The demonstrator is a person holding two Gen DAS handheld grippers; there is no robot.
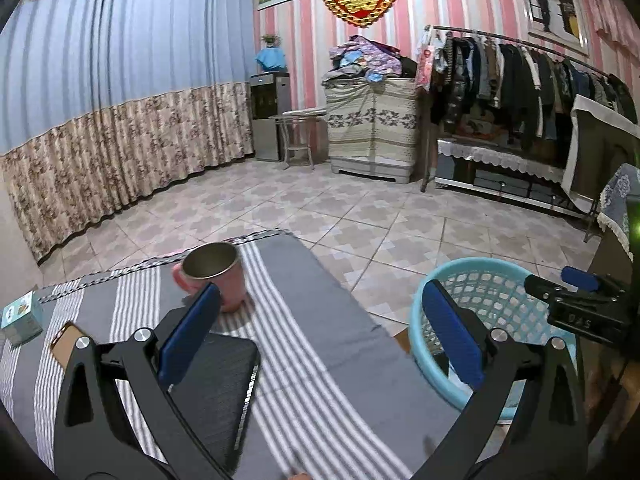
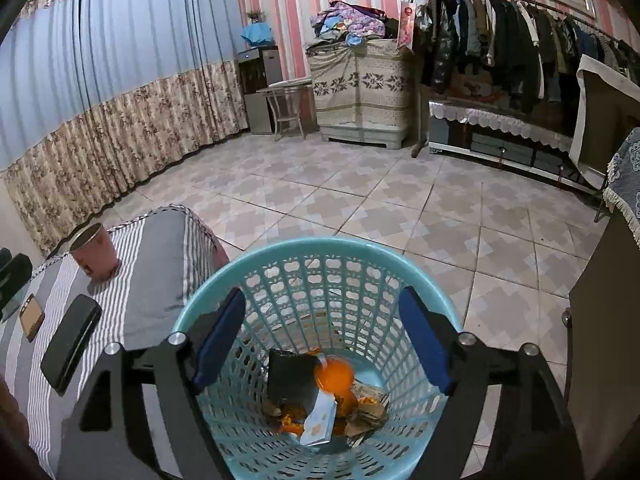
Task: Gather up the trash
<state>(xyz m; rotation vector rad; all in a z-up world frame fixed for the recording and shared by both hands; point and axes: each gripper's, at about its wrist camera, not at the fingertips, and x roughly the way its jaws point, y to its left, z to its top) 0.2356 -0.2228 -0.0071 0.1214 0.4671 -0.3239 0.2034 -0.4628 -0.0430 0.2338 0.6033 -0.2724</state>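
Note:
My right gripper (image 2: 320, 298) is open, its jaws spread wide above the mouth of a light blue mesh basket (image 2: 320, 246). Nothing is between its fingers. In the basket's bottom lie orange peel (image 2: 334, 374), a black piece (image 2: 290, 376), a pale blue carton (image 2: 320, 420) and crumpled paper (image 2: 368, 408). My left gripper (image 1: 320, 292) is also open and empty, over the striped table cloth (image 1: 320, 360) to the left of the basket (image 1: 472, 266). The right gripper (image 1: 576, 292) shows at the right edge of the left wrist view, over the basket.
On the striped cloth stand a pink cup (image 1: 212, 274) with a metal inside, a black case (image 1: 224, 392), a phone (image 1: 64, 344) and a small teal box (image 1: 20, 318). Tiled floor lies beyond. A dark cabinet (image 2: 600, 320) stands right of the basket.

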